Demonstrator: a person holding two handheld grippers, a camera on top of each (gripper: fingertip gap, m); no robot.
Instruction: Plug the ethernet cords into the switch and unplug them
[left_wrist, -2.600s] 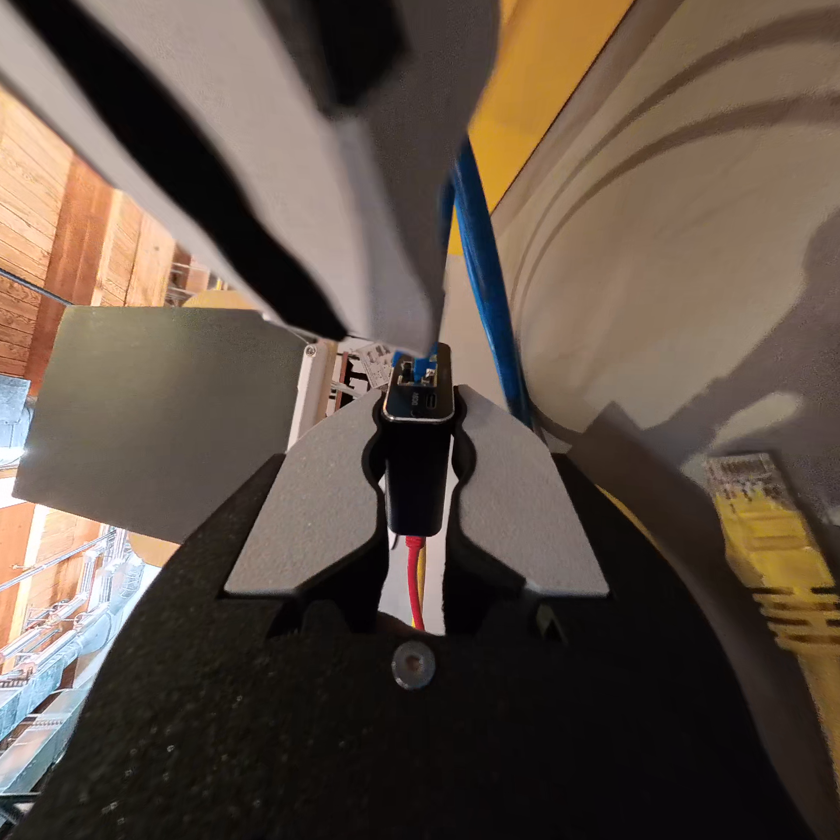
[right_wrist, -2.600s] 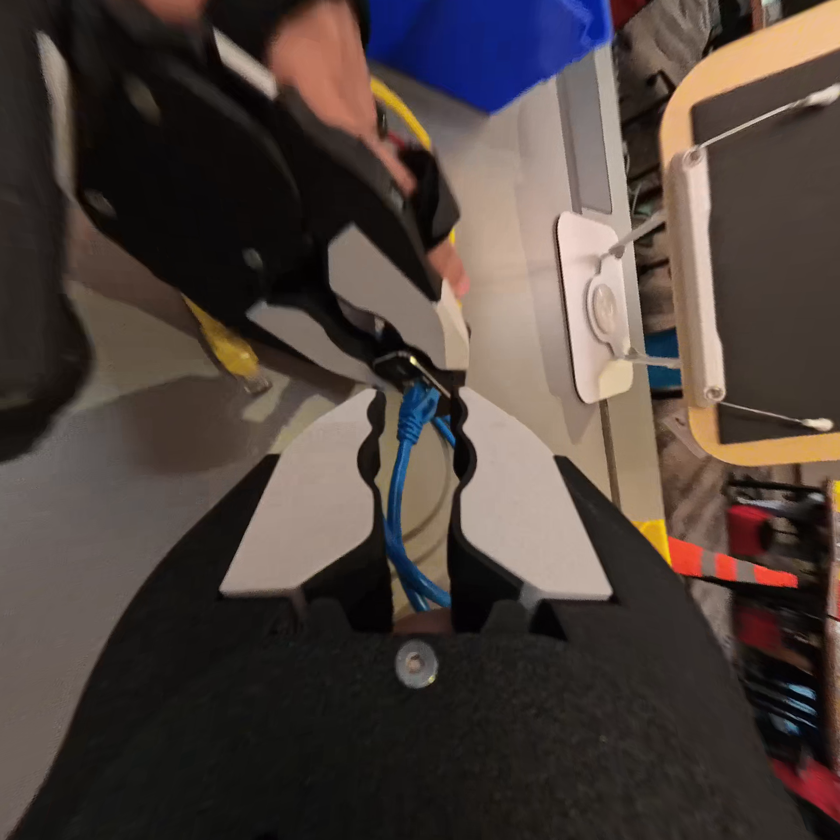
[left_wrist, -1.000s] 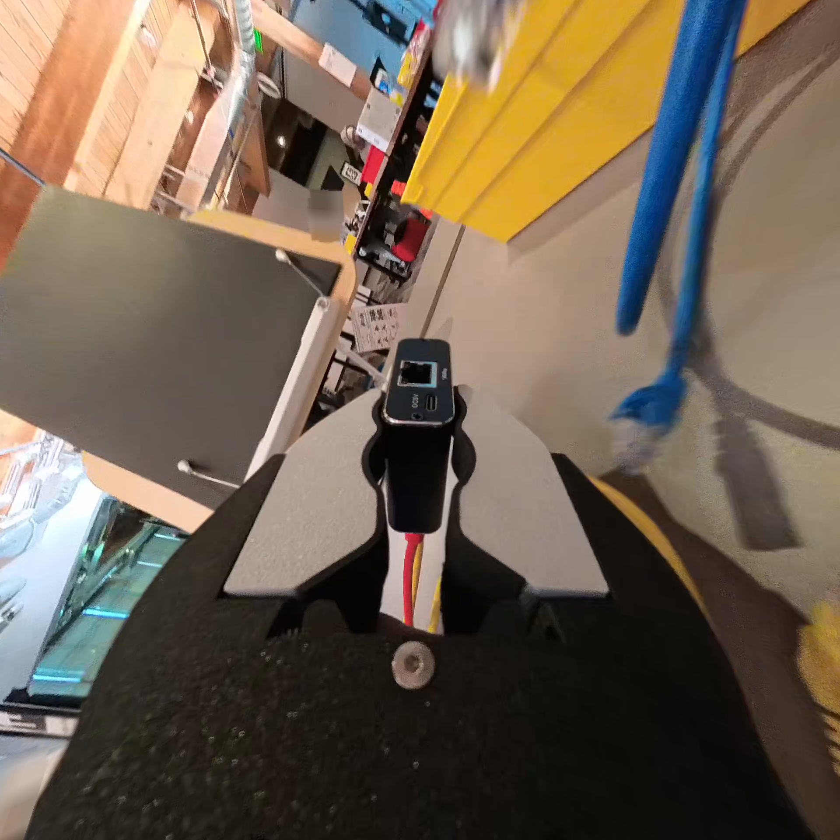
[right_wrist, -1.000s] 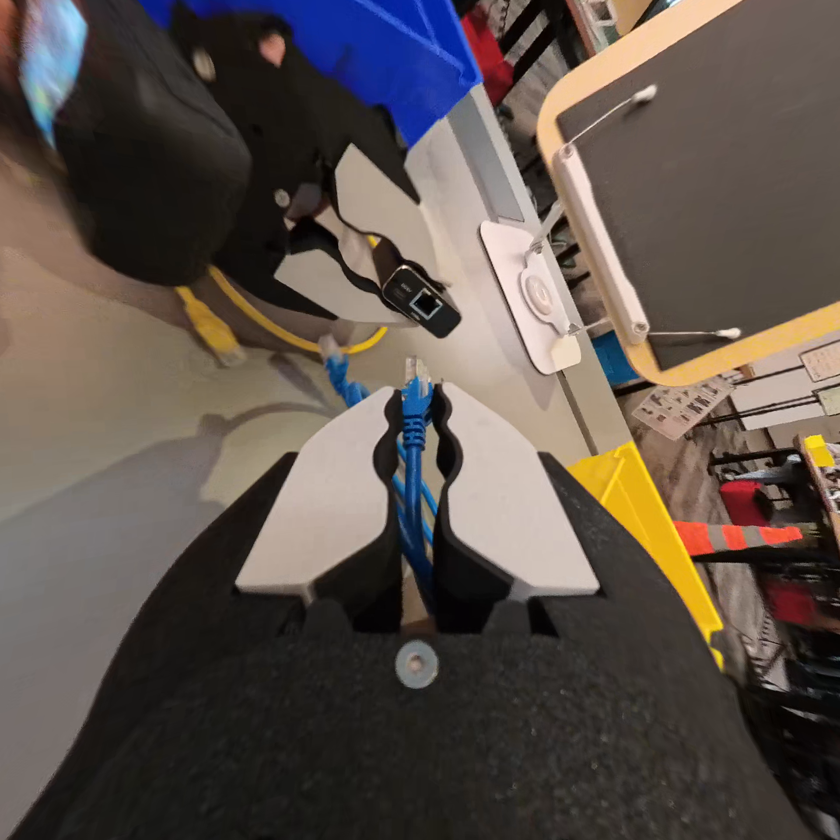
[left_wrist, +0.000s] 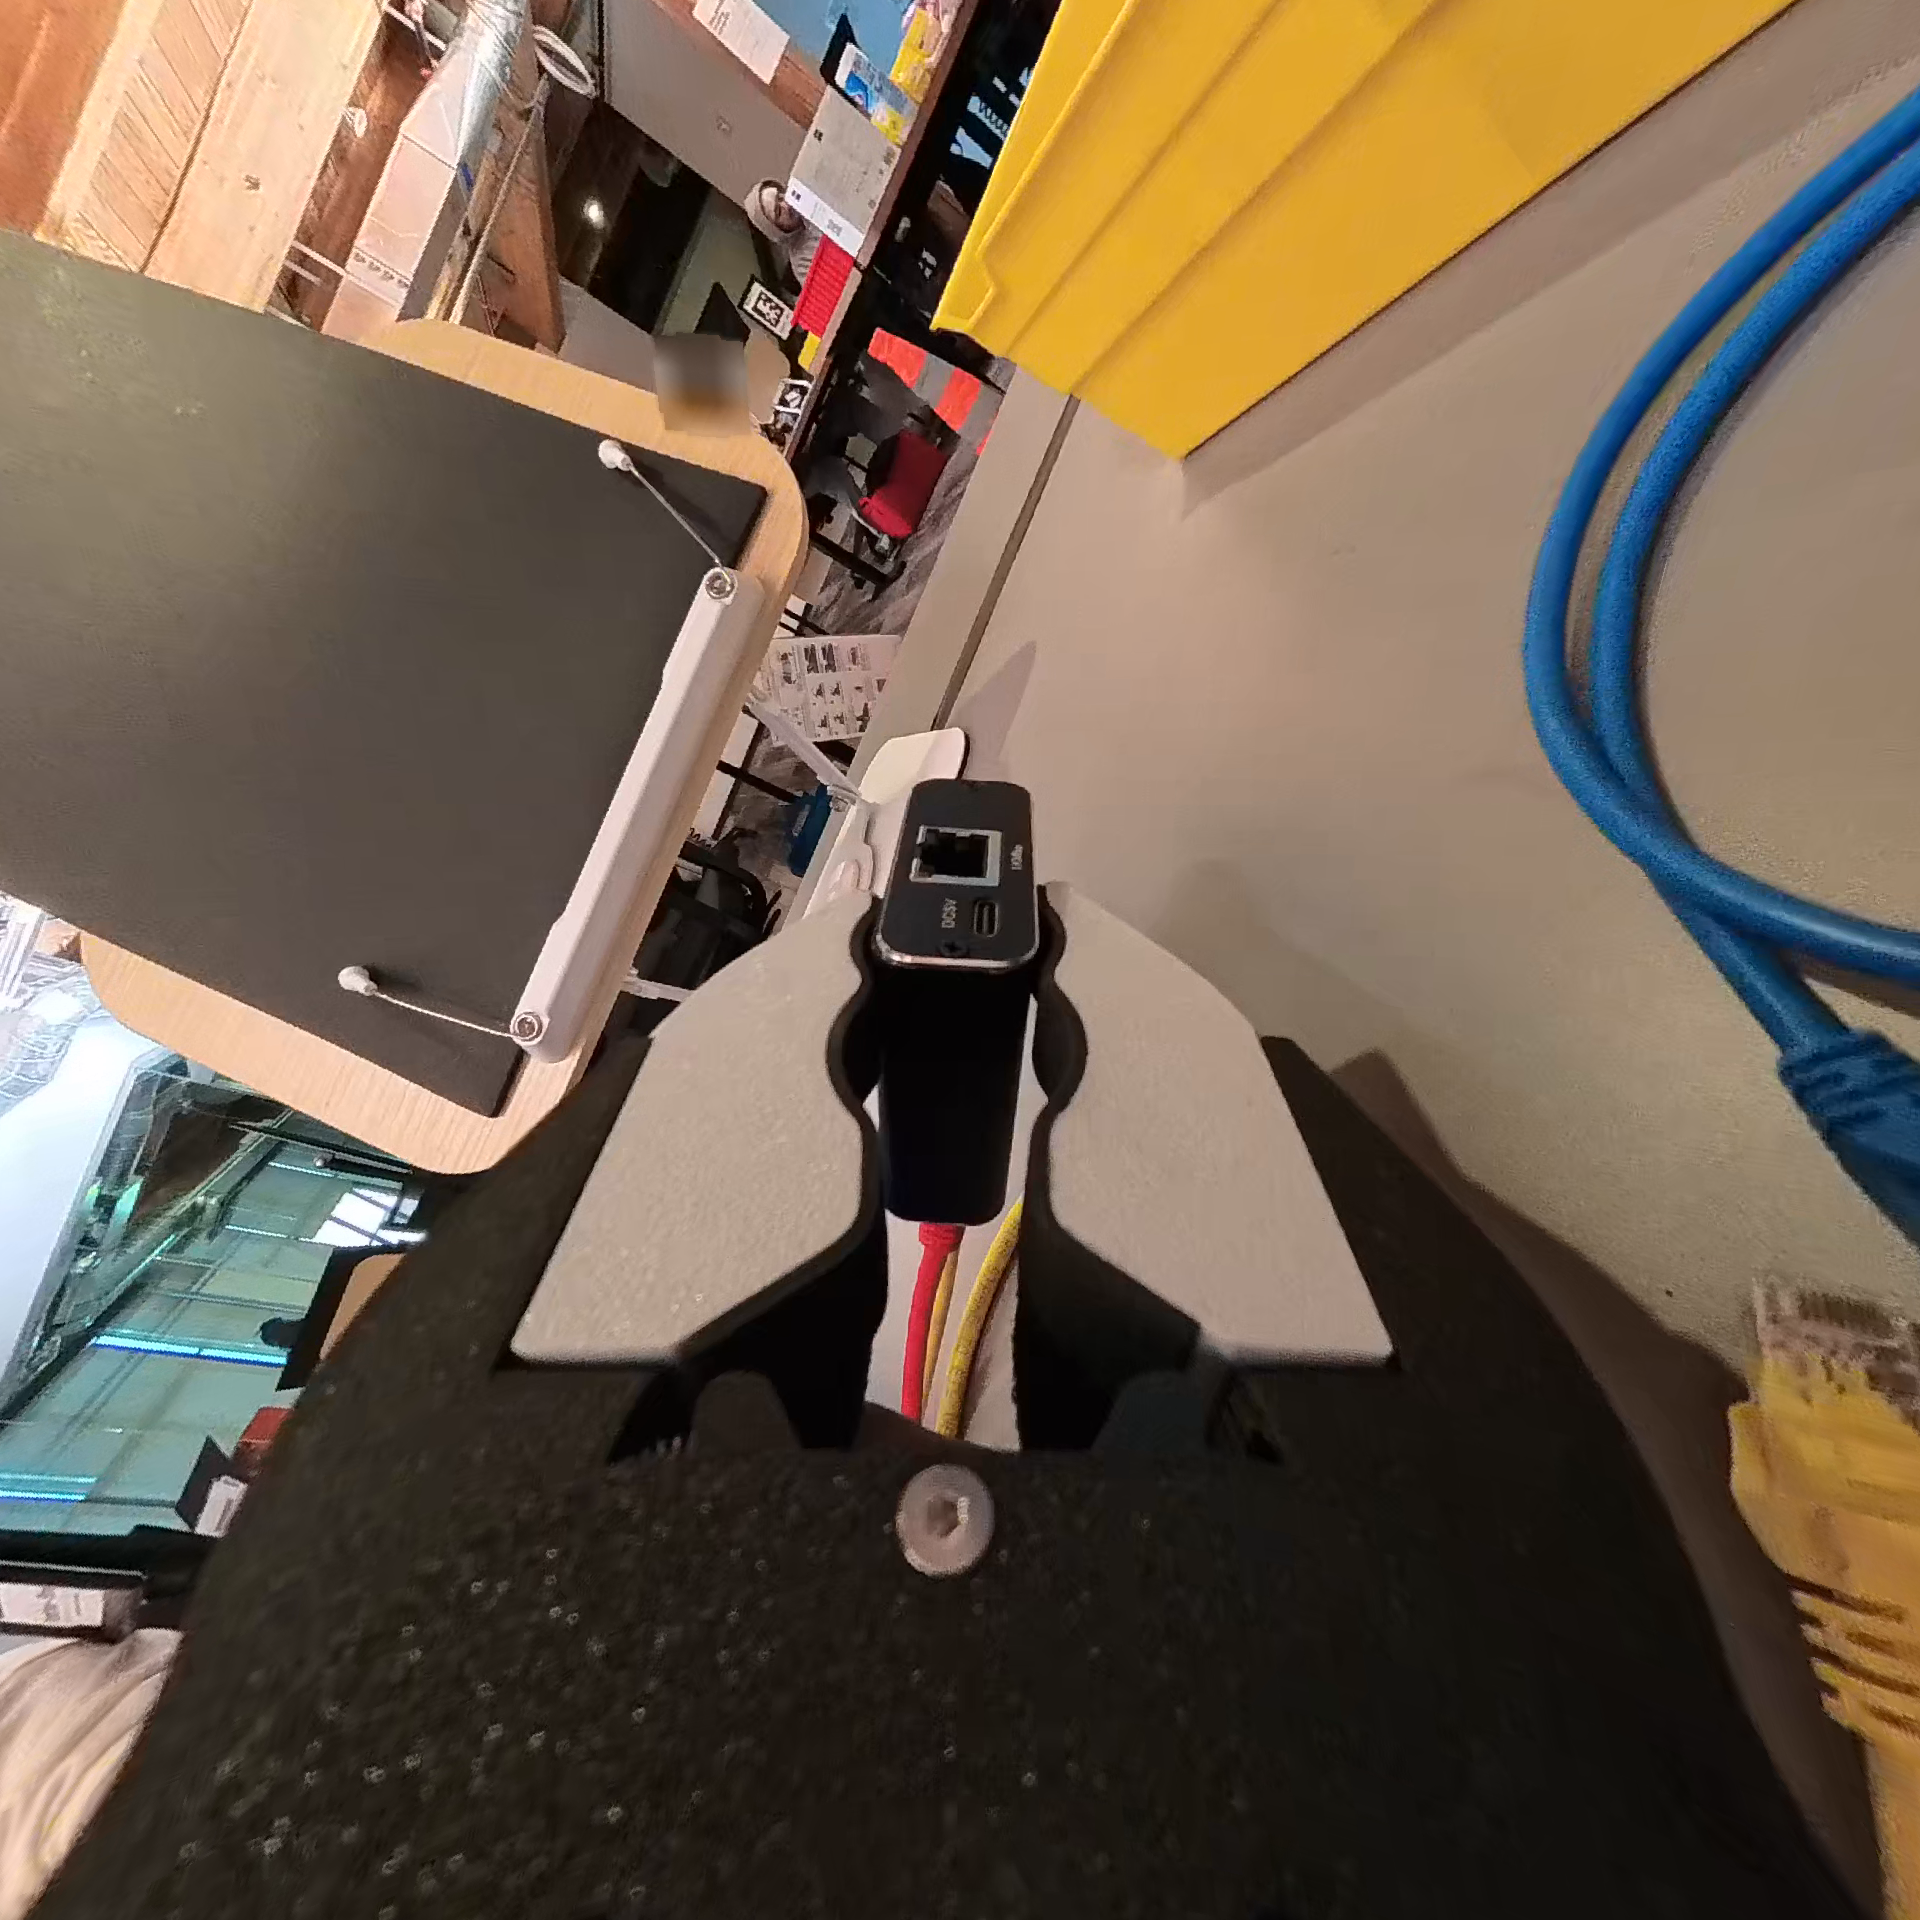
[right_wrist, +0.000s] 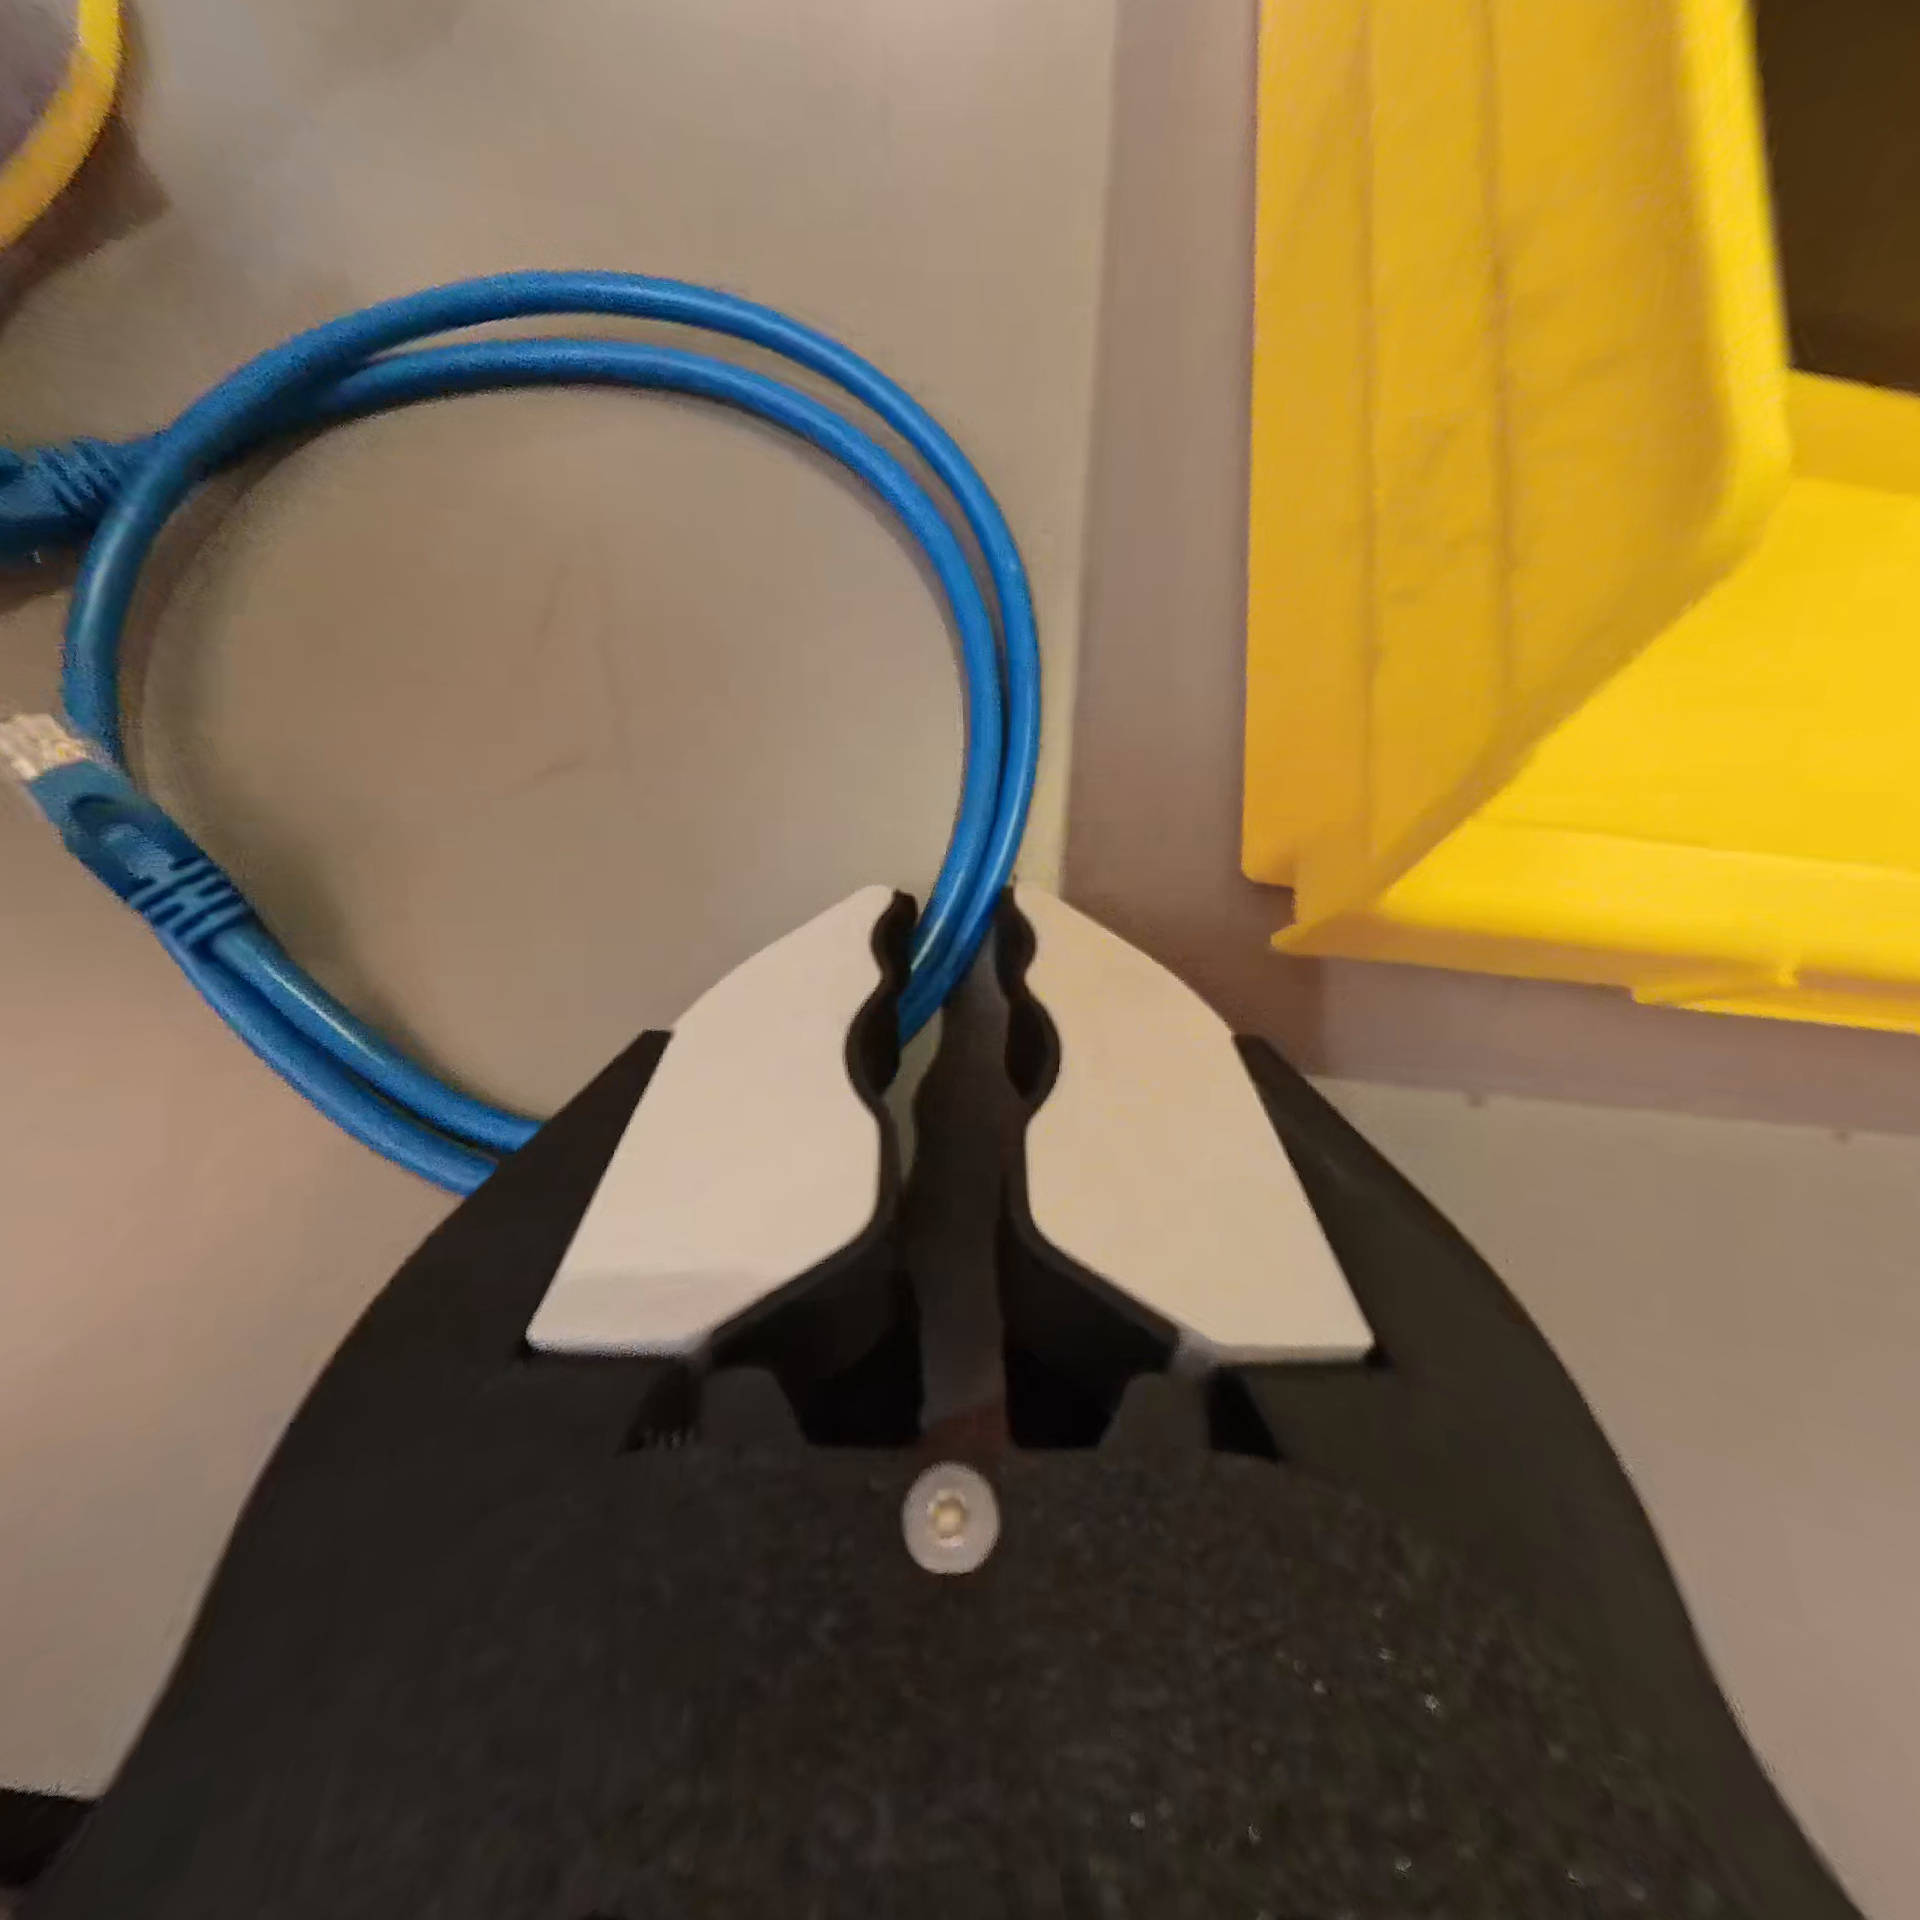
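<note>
Left gripper (left_wrist: 961, 935): clamped on the switch (left_wrist: 951, 1049), lifted off the table (left_wrist: 1299, 675).
Switch axis: along the fingers; empty port face points away, toward 12 o'clock.
Right gripper (right_wrist: 956, 909): narrow gap; blue cord (right_wrist: 582, 322) passes between the tips, whether pinched cannot be told.
Blue cord: coiled on the table; one plug (right_wrist: 135, 852) at 9 o'clock, pointing 10 o'clock.
Step, judged: setting the blue cord down; release low, clear of the yellow bin (right_wrist: 1507, 520).
Yellow cord plug (left_wrist: 1829, 1475): unplugged, at 4 o'clock.

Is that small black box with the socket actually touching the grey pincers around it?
Touching. The left wrist view shows the black switch pinched between the left gripper, both fingers pressed against its sides with no gap.
</note>
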